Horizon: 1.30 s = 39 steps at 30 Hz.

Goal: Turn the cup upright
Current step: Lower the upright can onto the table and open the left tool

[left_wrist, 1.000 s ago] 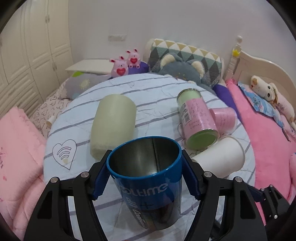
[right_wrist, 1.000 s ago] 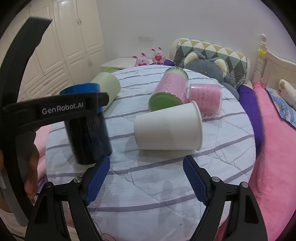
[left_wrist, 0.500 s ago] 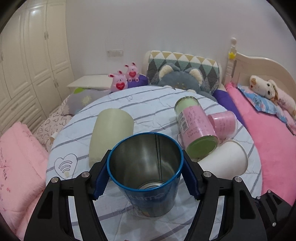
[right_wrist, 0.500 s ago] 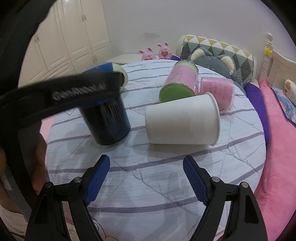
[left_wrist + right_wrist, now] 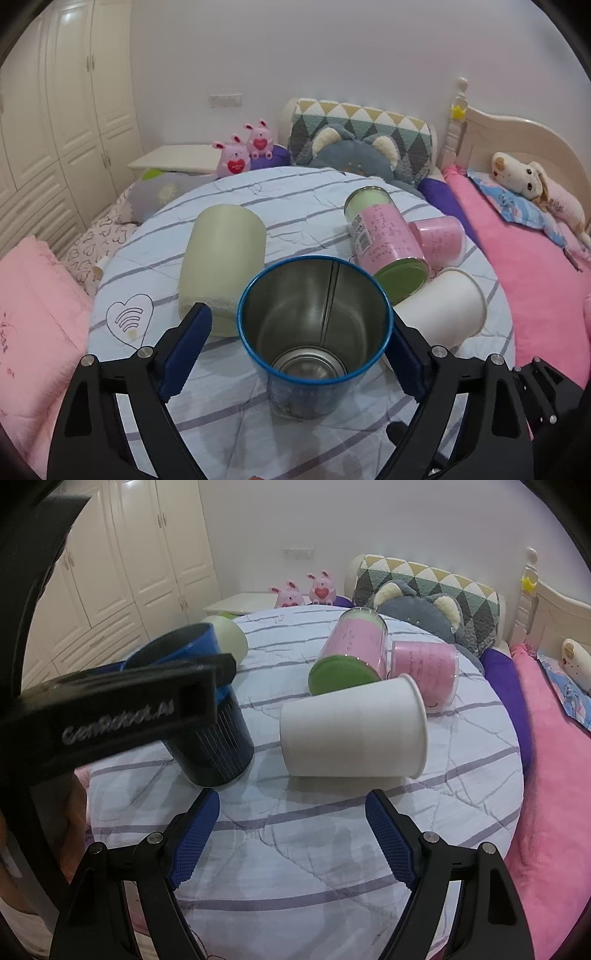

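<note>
A blue metal cup (image 5: 314, 332) stands upright on the round striped table (image 5: 295, 206), mouth up. It also shows in the right wrist view (image 5: 210, 734). My left gripper (image 5: 295, 350) is open around it, with a gap at the left pad and the right pad close to its wall. My right gripper (image 5: 291, 834) is open and empty, low over the table in front of a white paper cup (image 5: 354, 731) that lies on its side.
A pale green cup (image 5: 221, 266), a pink-labelled can with a green lid (image 5: 388, 247) and a pink cup (image 5: 439, 240) lie on their sides behind. Pink bedding (image 5: 535, 280) lies right, a wardrobe (image 5: 55, 129) stands left.
The blue cup went from tilted and gripped to standing on the table. My left gripper's jaws have opened off it. The right gripper stayed open and moved closer to the white cup.
</note>
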Each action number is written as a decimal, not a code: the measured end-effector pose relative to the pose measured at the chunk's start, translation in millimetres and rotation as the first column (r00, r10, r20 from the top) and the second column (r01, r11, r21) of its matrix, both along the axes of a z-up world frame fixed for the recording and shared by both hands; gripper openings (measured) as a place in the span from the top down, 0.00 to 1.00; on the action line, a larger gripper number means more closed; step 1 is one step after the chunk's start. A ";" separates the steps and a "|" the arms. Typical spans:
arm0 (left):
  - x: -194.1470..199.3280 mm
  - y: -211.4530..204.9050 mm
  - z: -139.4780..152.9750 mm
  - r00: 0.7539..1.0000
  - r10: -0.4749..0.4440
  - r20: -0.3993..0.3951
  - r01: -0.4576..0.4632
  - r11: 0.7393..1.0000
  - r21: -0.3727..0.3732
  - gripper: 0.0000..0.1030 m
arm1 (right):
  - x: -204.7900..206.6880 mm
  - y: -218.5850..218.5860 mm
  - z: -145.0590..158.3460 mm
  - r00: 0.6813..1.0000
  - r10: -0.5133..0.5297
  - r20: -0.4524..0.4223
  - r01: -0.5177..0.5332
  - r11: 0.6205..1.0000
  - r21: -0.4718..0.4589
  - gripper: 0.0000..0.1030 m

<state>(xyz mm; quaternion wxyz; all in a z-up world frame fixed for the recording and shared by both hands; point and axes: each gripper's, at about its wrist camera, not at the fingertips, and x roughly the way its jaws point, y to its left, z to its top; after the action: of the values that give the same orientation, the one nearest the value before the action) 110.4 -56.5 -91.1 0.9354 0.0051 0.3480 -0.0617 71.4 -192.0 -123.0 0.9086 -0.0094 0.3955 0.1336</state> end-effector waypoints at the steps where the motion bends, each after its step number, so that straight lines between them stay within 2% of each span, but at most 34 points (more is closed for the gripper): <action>1: -2.0 0.2 1.1 1.000 -0.001 0.003 0.001 1.000 0.001 0.12 | 0.1 -0.2 0.2 1.000 -0.001 0.002 0.001 1.000 0.001 0.20; 19: -44.0 12.6 26.9 0.997 -0.041 0.061 0.042 0.999 -0.014 0.05 | -27.0 -1.5 28.7 0.995 -0.039 0.091 0.041 0.999 -0.019 0.20; 22: -56.2 15.1 33.0 0.996 -0.043 0.083 0.042 0.999 0.007 0.00 | -31.9 -3.2 34.5 0.993 -0.046 0.112 0.049 0.999 -0.022 0.20; 26: -76.1 20.9 45.7 0.989 -0.042 0.140 0.037 0.999 0.039 0.00 | -45.3 -3.3 46.4 0.986 -0.053 0.156 0.059 0.998 -0.034 0.20; 33: -100.1 34.2 63.6 0.977 -0.017 0.213 0.003 0.998 0.066 0.00 | -64.2 -3.9 66.5 0.969 -0.061 0.240 0.073 0.996 -0.042 0.20; 39: -115.1 46.6 61.8 0.974 0.046 0.221 -0.063 0.996 0.069 0.00 | -78.1 0.9 76.4 0.952 -0.043 0.305 0.061 0.997 -0.051 0.20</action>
<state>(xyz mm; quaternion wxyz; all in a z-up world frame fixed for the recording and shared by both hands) -4.7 -9.9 -29.3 0.9686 0.0376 0.2448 -0.0219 -6.7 -191.1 -46.6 0.9611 -0.0467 0.2553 0.0945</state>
